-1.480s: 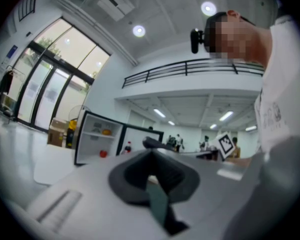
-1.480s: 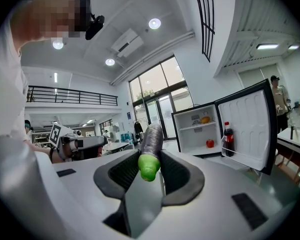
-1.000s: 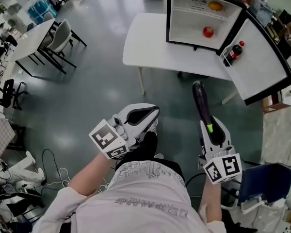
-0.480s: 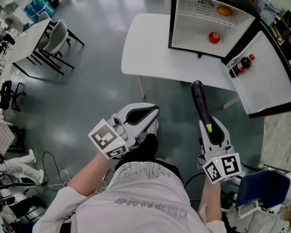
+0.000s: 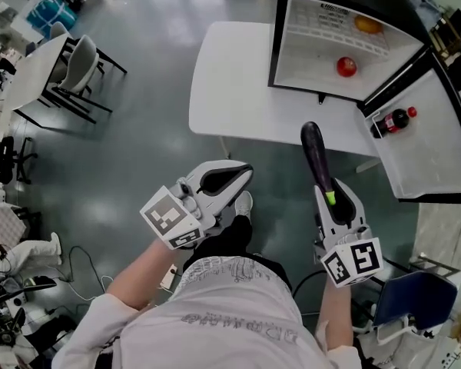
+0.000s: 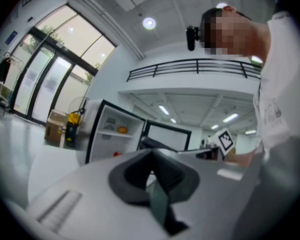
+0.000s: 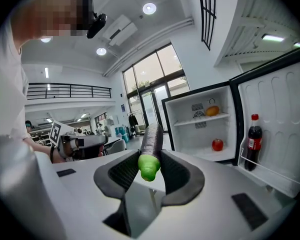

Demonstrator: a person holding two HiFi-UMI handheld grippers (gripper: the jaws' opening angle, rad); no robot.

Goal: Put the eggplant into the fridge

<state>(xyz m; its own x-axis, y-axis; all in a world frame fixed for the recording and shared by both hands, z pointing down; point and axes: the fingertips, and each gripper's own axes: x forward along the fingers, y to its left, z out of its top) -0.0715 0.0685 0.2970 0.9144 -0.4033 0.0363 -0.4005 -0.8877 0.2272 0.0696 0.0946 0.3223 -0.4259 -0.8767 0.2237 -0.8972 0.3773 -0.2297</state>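
A long dark purple eggplant (image 5: 316, 153) with a green stem (image 7: 148, 167) sticks out forward from my right gripper (image 5: 330, 187), whose jaws are shut on its stem end. It points toward the open fridge (image 5: 280, 37) standing on a white table (image 5: 230, 91), still short of it. Inside the fridge lie a red tomato (image 5: 346, 67) and an orange fruit (image 5: 368, 24). A cola bottle (image 5: 393, 120) stands in the open door's shelf. My left gripper (image 5: 244, 177) is held level beside the right one, jaws shut, holding nothing.
A second white table with chairs (image 5: 81, 60) stands at the far left. A blue chair (image 5: 409, 290) is at the lower right beside me. Cables (image 5: 31, 283) trail on the grey floor at the lower left. The fridge door (image 5: 438, 141) swings out to the right.
Both grippers have moved forward together toward the table and fridge, which now sit nearer in the head view. The eggplant stays gripped the same way.
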